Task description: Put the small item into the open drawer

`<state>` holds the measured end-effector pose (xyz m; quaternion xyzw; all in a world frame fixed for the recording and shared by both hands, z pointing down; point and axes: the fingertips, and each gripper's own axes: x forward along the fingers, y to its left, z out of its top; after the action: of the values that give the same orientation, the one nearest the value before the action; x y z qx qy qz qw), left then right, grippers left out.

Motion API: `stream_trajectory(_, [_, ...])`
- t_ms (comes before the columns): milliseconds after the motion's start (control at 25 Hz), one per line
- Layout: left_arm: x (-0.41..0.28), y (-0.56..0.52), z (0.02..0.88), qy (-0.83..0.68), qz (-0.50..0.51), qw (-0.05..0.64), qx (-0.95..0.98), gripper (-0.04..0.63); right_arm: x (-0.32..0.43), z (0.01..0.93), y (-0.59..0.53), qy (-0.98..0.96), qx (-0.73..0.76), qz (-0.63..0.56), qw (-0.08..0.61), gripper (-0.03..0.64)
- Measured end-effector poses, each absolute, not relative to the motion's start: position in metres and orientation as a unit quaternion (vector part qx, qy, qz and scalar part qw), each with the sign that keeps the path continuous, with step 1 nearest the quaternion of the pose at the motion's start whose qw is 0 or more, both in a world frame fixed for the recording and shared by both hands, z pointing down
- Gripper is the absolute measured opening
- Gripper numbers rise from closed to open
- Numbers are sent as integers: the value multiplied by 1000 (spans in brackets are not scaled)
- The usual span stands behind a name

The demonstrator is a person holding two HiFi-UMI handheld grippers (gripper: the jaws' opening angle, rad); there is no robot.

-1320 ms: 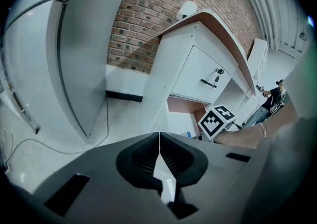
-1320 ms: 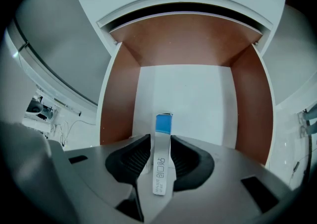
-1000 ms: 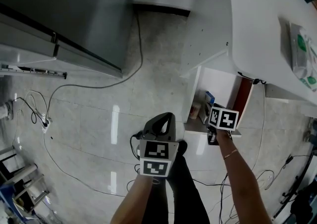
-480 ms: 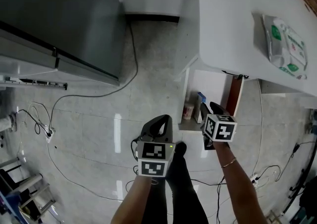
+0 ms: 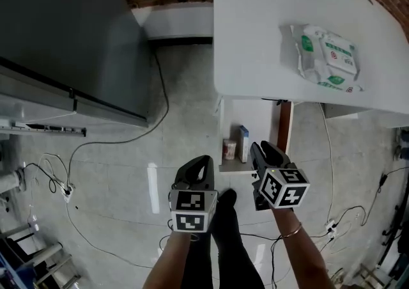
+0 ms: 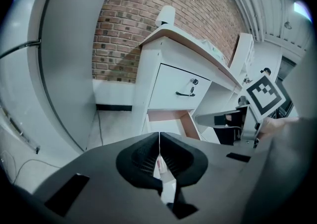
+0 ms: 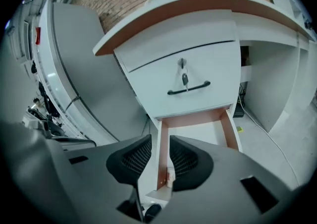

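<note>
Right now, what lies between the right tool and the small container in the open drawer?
A blue box, in the head view: it stands in the drawer between the small container and the right tool.

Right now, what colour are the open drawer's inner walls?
Reddish-brown drawer walls; best in the right gripper view.

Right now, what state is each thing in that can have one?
White lower drawer with brown sides: pulled open, small red-and-white cup and blue carton standing inside.
White upper drawer with black handle: shut, key in lock.
Left gripper: fingers shut, empty.
Right gripper: fingers apart, just been closing, nothing between them.
White-and-green soft pack: lying flat on the white desk top.
</note>
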<state>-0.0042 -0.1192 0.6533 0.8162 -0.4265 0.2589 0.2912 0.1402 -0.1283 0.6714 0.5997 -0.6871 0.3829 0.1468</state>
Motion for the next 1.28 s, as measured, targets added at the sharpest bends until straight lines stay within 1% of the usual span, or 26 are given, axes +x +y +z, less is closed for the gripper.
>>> stream_trajectory(80, [-2, -119, 640, -426, 256, 284, 820, 23, 139, 647, -125, -695, 601, 374, 127, 112])
stream_trajectory(200, [3, -118, 619, -425, 248, 275, 826, 23, 144, 614, -116, -702, 608, 352, 116, 94])
stream_trajectory(400, [10, -115, 586, -421, 240, 256, 836, 23, 156, 569, -97, -703, 621, 331, 102, 91])
stream_trajectory(680, [18, -109, 537, -419, 233, 230, 847, 23, 172, 499, -77, -700, 635, 323, 58, 60])
stream_trajectory(920, [18, -106, 488, -422, 225, 219, 850, 23, 178, 436, -53, -692, 649, 315, 25, 9])
stream_trajectory(1280, [8, -93, 421, -425, 216, 199, 856, 23, 184, 351, -22, -705, 652, 278, 7, 8])
